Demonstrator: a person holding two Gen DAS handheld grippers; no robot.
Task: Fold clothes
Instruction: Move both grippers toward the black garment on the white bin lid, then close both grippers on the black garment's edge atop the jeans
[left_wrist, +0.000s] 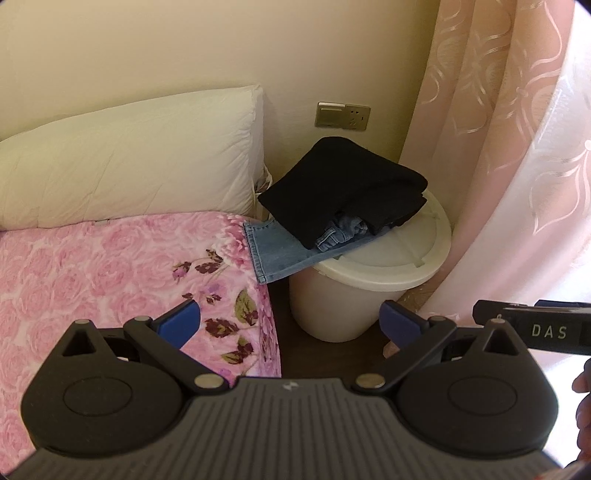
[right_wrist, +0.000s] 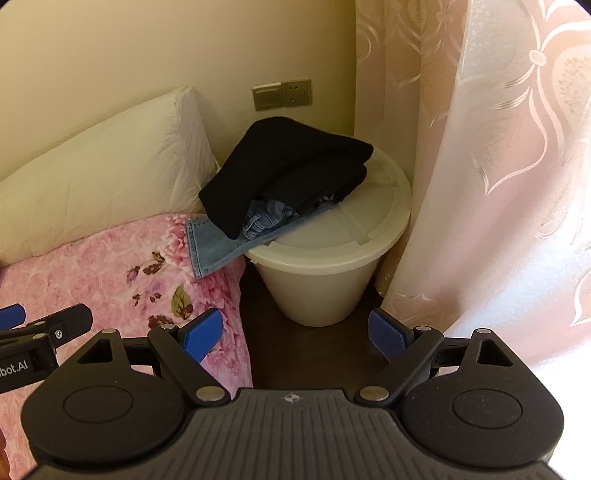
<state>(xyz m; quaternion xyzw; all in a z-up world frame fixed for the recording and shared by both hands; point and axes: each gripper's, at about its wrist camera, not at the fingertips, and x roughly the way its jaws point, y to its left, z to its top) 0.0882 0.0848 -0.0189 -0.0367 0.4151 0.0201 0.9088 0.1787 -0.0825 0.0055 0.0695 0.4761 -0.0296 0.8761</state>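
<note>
A folded black garment (left_wrist: 343, 184) (right_wrist: 288, 166) lies on top of blue jeans (left_wrist: 280, 251) (right_wrist: 218, 243). Both rest on the lid of a white bin (left_wrist: 388, 258) (right_wrist: 343, 229), and a jeans leg hangs over onto the bed. My left gripper (left_wrist: 290, 321) is open and holds nothing; it hovers over the bed's corner, short of the pile. My right gripper (right_wrist: 295, 332) is open too, empty, above the dark floor in front of the bin. The right gripper's side (left_wrist: 535, 325) shows at the left wrist view's right edge.
A pink floral blanket (left_wrist: 110, 277) (right_wrist: 110, 280) covers the bed, with a white pillow (left_wrist: 129, 166) (right_wrist: 103, 173) at the wall. A pink curtain (left_wrist: 498, 147) (right_wrist: 480, 166) hangs right of the bin. A wall socket (left_wrist: 341, 116) (right_wrist: 282, 94) sits above the pile.
</note>
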